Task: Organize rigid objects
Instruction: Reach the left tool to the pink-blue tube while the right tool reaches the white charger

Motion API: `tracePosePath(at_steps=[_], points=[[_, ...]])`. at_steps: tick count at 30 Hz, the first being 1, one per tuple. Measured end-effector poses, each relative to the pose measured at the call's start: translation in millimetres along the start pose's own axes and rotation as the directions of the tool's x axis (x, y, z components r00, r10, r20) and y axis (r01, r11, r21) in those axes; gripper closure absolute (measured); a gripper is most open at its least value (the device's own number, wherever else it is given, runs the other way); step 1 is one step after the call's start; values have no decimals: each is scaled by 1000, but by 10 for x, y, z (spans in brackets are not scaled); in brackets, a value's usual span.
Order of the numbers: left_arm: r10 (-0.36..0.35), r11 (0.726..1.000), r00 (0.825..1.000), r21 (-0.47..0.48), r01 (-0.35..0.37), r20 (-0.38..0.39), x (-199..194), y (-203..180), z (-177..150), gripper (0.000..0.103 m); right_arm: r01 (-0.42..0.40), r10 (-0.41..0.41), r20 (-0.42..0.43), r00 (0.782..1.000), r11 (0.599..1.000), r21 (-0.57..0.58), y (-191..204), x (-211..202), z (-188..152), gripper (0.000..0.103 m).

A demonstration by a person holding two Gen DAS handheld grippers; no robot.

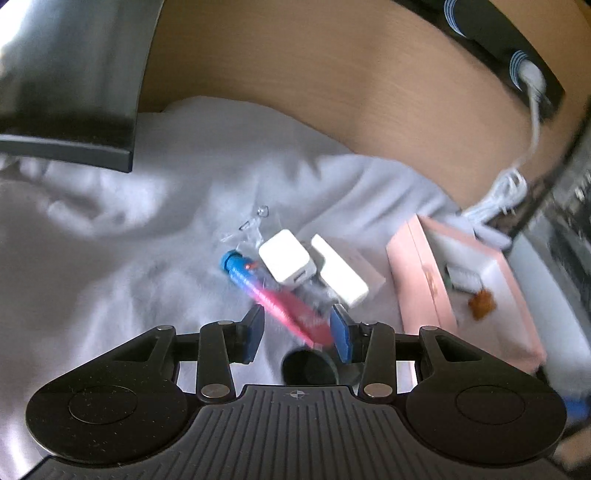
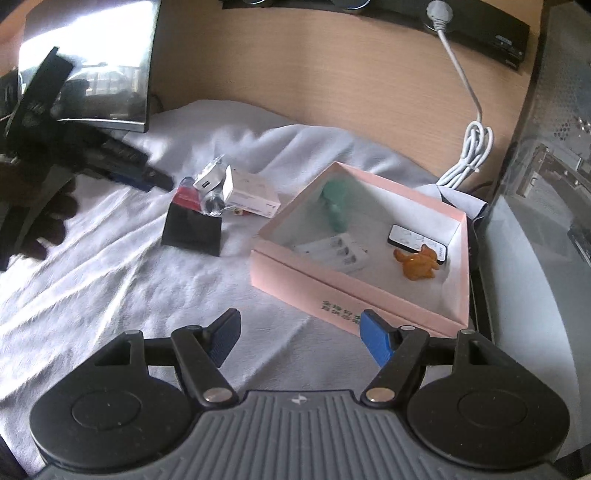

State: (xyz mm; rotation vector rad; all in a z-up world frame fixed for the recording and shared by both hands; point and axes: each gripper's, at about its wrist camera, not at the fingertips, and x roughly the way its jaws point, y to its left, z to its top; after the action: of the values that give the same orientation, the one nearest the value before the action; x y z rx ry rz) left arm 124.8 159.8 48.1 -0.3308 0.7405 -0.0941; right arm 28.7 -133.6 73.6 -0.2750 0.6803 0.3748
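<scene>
My left gripper (image 1: 297, 332) is open just above a pile of small things on the white cloth: a pink and blue tube (image 1: 273, 299), a white charger cube (image 1: 286, 262), a white carton (image 1: 343, 273) and a black round thing (image 1: 308, 367). The tube's pink end lies between the fingers. In the right wrist view the left gripper (image 2: 159, 181) reaches the same pile, beside a black box (image 2: 194, 229). My right gripper (image 2: 297, 339) is open and empty before the pink box (image 2: 332, 299), which holds a green figure (image 2: 336, 206), a white battery holder (image 2: 336, 253), a small remote (image 2: 417, 240) and an orange toy (image 2: 415, 264).
A dark monitor (image 2: 92, 62) stands at the back left. A white cable (image 2: 469, 147) lies coiled behind the pink box, running to a black power strip (image 2: 480, 26). A computer case (image 2: 546, 184) is at the right. Crumpled white cloth (image 2: 110, 266) covers the desk.
</scene>
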Motion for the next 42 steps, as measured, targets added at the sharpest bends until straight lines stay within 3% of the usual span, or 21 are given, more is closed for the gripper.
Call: tracePosePath(at_steps=[6, 9, 14, 18, 24, 36, 42], points=[[91, 993, 991, -70, -98, -99, 453, 3, 155, 58, 12, -12, -31, 999, 1000, 17, 42, 17, -67, 31], [77, 992, 990, -91, -88, -115, 573, 26, 157, 56, 14, -13, -41, 999, 999, 31, 40, 53, -51, 31], [60, 997, 992, -45, -65, -112, 583, 50, 124, 64, -6, 7, -27, 1000, 999, 37, 62, 116, 144, 31], [22, 998, 993, -55, -28, -118, 421, 165, 55, 75, -7, 7, 9, 1000, 1000, 7, 119, 213, 400, 31], [42, 999, 993, 7, -41, -109, 17, 291, -164, 89, -15, 16, 22, 1000, 999, -46, 257, 561, 823, 40], [124, 991, 986, 57, -119, -107, -875, 636, -751, 90, -102, 109, 34, 993, 981, -167, 849, 1334, 1356, 40], [93, 995, 990, 43, -88, -111, -957, 688, -902, 86, -88, 89, -9, 996, 962, -260, 1289, 1801, 1486, 40]])
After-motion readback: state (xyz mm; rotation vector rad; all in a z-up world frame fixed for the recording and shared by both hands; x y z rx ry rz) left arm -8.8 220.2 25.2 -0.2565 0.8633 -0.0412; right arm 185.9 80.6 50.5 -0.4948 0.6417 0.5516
